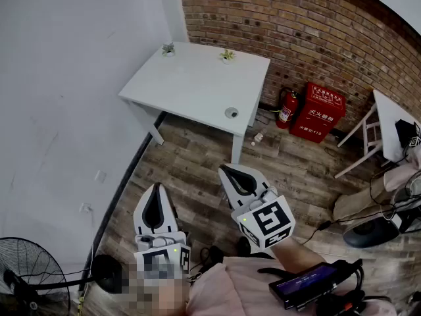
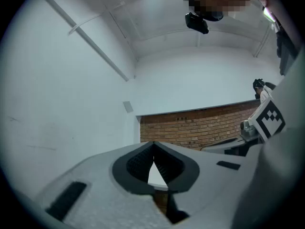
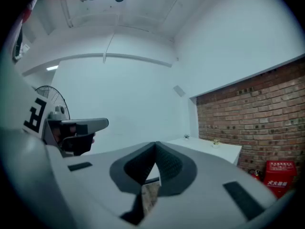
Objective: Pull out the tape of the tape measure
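A small round grey thing (image 1: 231, 112), which looks like the tape measure, lies near the front right corner of the white table (image 1: 197, 84). Both grippers hang over the wooden floor well short of the table, side by side. My left gripper (image 1: 156, 187) is shut with nothing between its jaws, and its tips meet in the left gripper view (image 2: 153, 145). My right gripper (image 1: 227, 168) is also shut and empty, pointing level toward the table (image 3: 209, 148) in the right gripper view (image 3: 155, 145).
Two small potted plants (image 1: 168, 49) (image 1: 227, 56) stand at the table's far edge. A fire extinguisher (image 1: 285, 107) and a red box (image 1: 319, 110) sit against the brick wall. A black fan (image 1: 29, 275) stands at the lower left; a white chair (image 1: 368, 137) and cables are at the right.
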{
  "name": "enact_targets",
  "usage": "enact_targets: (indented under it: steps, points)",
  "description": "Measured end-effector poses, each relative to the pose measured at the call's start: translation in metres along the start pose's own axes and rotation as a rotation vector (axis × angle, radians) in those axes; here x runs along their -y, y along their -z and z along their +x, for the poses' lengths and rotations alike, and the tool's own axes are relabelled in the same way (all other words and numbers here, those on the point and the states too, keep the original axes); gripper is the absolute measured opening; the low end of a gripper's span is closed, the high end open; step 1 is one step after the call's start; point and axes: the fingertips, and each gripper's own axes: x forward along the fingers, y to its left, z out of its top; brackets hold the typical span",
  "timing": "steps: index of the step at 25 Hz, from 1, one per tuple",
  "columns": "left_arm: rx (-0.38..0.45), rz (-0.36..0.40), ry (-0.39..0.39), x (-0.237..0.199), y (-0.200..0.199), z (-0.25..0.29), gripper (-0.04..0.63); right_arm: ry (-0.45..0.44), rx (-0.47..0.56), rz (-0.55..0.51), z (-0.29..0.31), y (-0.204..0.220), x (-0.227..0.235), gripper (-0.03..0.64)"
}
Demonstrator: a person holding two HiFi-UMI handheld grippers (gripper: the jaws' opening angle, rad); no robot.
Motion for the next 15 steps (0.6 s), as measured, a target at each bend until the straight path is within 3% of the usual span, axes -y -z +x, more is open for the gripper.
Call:
enact_targets:
  steps: [7, 12, 14, 15]
  points:
    - [-0.009, 0.0, 0.008, 0.005, 0.003, 0.0, 0.008, 0.005, 0.0, 0.008, -0.003, 0.002, 0.002, 0.003]
    - [-0.015, 0.002, 0.011, 0.015, 0.004, -0.002, 0.008, -0.003, 0.018, 0.07, -0.012, 0.003, 0.01, 0.008]
    - [-0.024, 0.002, 0.006, 0.023, 0.006, -0.001, 0.008, -0.035, 0.005, 0.088, -0.016, 0.006, 0.013, 0.176]
    - [-0.027, 0.003, 0.004, 0.027, 0.007, -0.001, 0.008, -0.04, 0.003, 0.087, -0.018, 0.006, 0.016, 0.168]
